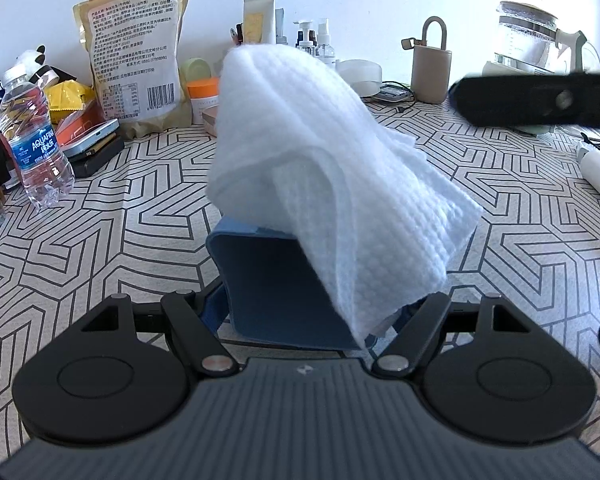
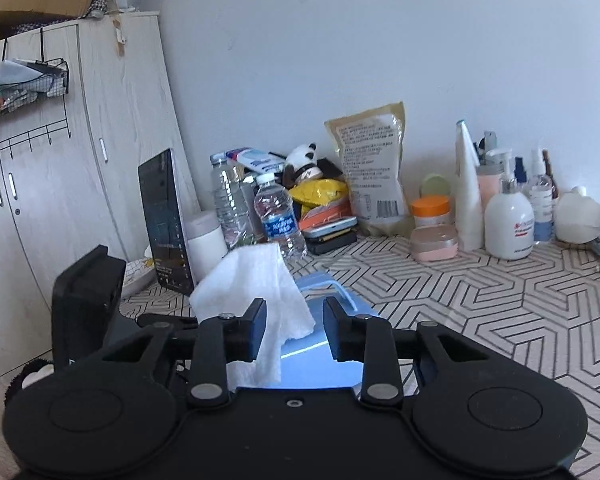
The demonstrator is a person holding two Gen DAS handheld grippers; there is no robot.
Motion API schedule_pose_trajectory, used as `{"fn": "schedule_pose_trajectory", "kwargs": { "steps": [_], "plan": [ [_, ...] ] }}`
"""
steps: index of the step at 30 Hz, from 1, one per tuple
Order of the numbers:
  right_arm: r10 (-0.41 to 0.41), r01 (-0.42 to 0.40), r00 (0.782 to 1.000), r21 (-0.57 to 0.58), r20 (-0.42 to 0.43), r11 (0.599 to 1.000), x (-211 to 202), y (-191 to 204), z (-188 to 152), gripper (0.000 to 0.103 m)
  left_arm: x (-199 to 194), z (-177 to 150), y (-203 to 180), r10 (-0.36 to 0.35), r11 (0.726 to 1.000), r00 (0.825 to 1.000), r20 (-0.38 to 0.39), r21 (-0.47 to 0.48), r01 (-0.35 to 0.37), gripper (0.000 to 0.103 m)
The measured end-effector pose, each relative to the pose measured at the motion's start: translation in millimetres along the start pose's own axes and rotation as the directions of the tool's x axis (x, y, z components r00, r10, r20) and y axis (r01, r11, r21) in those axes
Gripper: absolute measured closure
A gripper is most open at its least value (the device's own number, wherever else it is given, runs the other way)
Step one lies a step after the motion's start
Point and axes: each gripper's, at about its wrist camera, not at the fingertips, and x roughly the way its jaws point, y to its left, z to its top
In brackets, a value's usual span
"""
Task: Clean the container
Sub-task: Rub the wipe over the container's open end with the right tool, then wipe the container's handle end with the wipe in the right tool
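Blue plastic container (image 1: 284,280), draped with a white textured wipe (image 1: 320,168), sits clamped between the left gripper's (image 1: 300,312) fingers above the patterned table (image 1: 520,220). Right gripper (image 2: 296,330) hangs open around it. Far-left clear water bottle (image 1: 34,140) reads "AQUAFINA".

White wipe (image 1: 332,152) looks soft, embossed paper-cloth; blue container (image 1: 276,280) smooth matt plastic; gripper (image 2: 296,328) matt black.

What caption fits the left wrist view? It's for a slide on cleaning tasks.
Left gripper holds a blue container draped with a white wipe above the patterned table.
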Motion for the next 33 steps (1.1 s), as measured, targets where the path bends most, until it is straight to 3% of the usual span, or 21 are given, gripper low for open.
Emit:
{"fn": "schedule_pose_trajectory", "kwargs": {
  "steps": [3, 6, 9, 10, 13, 16, 20, 33],
  "plan": [
    [-0.042, 0.043, 0.999, -0.045, 0.028, 0.998, -11, 10, 5, 0.059, 0, 0, -1, 0.0, 1.0, 1.0, 0.002, 0.001, 0.0, 0.028],
    [0.011, -0.008, 0.999, -0.077, 0.043, 0.997, -17, 22, 9, 0.06, 0, 0, -1, 0.0, 1.0, 1.0, 0.002, 0.001, 0.0, 0.028],
    [0.056, -0.051, 0.997, -0.114, 0.048, 0.992, -17, 35, 12, 0.076, -1, 0, -3, 0.002, 1.0, 1.0, 0.0, 0.002, -0.002, 0.028],
    [0.068, -0.061, 0.997, -0.126, 0.048, 0.99, -17, 40, 13, 0.076, -1, 0, -3, 0.003, 1.0, 1.0, 0.0, 0.002, -0.003, 0.028],
    [0.074, -0.071, 0.997, -0.165, 0.009, 0.984, -6, 48, 12, 0.076, -1, 0, -3, 0.002, 1.0, 1.0, -0.001, 0.001, -0.002, 0.028],
    [0.014, -0.025, 0.998, -0.202, -0.054, 0.979, 16, 49, 7, 0.076, 0, 0, -2, 0.002, 1.0, 1.0, -0.001, 0.001, -0.002, 0.028],
    [-0.067, 0.048, 0.993, -0.188, -0.095, 0.981, 35, 36, 1, 0.076, 0, 0, -3, -0.001, 1.0, 1.0, -0.004, -0.001, 0.001, 0.028],
    [-0.063, 0.057, 0.995, -0.07, -0.079, 0.996, 41, 2, -4, 0.076, 2, 1, -2, 0.003, 1.0, 1.0, -0.005, 0.002, -0.003, 0.028]
  ]
}}
